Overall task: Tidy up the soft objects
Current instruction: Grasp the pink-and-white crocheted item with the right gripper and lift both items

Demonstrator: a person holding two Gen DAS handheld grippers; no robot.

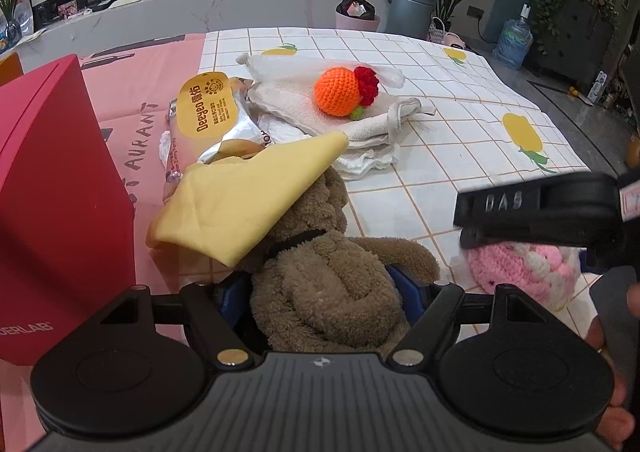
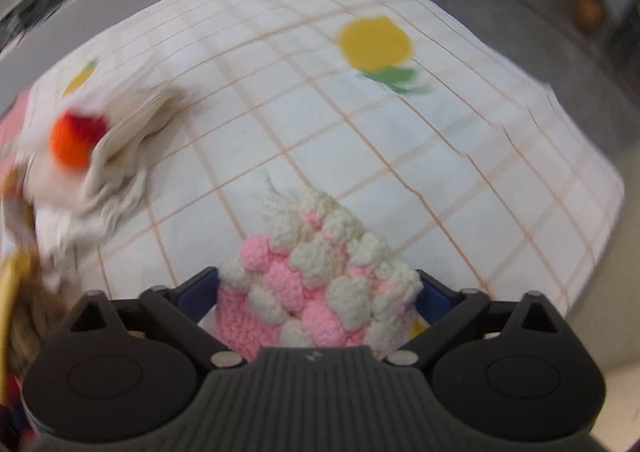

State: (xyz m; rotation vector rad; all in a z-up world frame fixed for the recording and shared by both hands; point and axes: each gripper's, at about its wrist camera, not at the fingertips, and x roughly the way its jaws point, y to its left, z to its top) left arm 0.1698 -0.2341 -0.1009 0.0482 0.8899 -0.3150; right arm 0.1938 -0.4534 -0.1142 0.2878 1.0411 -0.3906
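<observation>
Left gripper [image 1: 326, 288] clamped on a brown plush toy [image 1: 324, 292] — a yellow cloth [image 1: 240, 196] lies over its head, beside the red box [image 1: 60, 204]. Right gripper [image 2: 318, 292] grasps a pink-and-white knitted piece [image 2: 320, 292] above the checked tablecloth [image 2: 400, 156] — an orange crochet ball [image 1: 338, 91] rests on a white towel [image 1: 304, 108].

Both cameras sit low behind their fingers, looking forward across the white grid-patterned tablecloth [image 1: 460, 100] [image 2: 360, 156]. The left view faces the far wall; the right view, blurred, tilts down, very near. Both show the orange crocheted ball [image 1: 336, 92] [image 2: 70, 146] and the pink-and-white knitted piece [image 1: 520, 272] [image 2: 316, 292].
</observation>
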